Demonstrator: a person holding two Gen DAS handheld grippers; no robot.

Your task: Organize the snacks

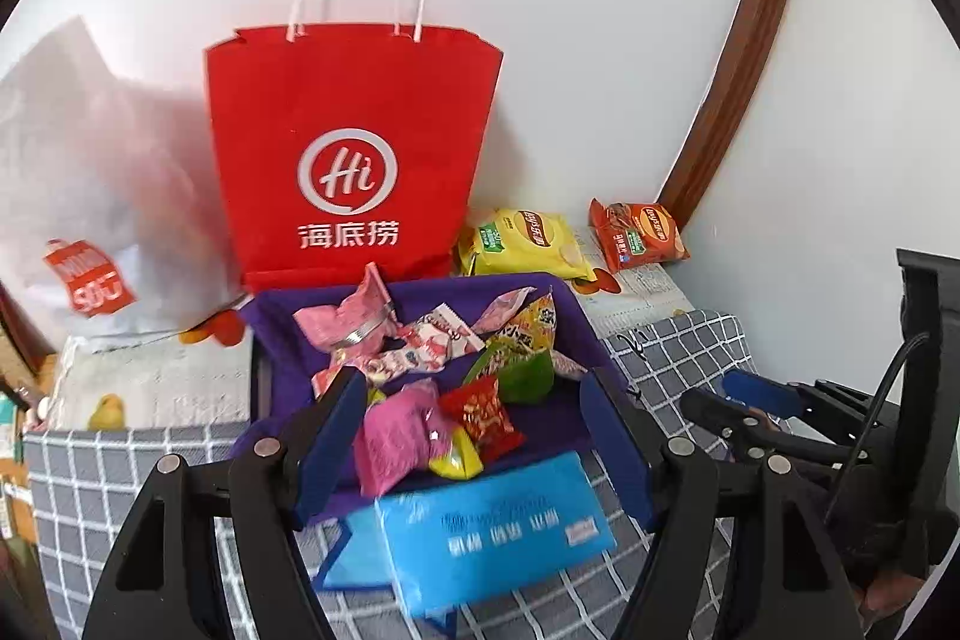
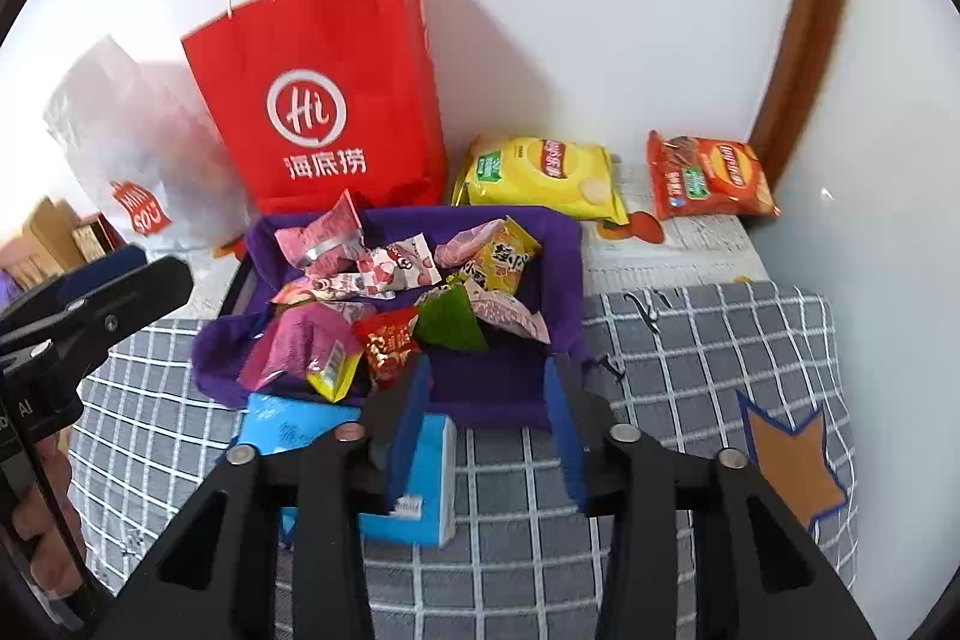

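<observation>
While both hand-held grippers hung empty above the checked bed cover, the left hand-held gripper (image 1: 480, 418) stood wide and the right hand-held gripper (image 2: 489, 400) part-way apart, nothing between the pads of either. Most small snack packets (image 2: 390, 304) lay heaped in the purple fabric tray (image 2: 564, 244) before the red paper bag (image 2: 324, 100), with a yellow chip bag (image 2: 540, 172) and an orange chip bag (image 2: 708, 178) behind it near the wall. Light, crinkly and probably slippery, such packets seemed best pinched gently at a crimped seam or corner, since chips crush easily.
</observation>
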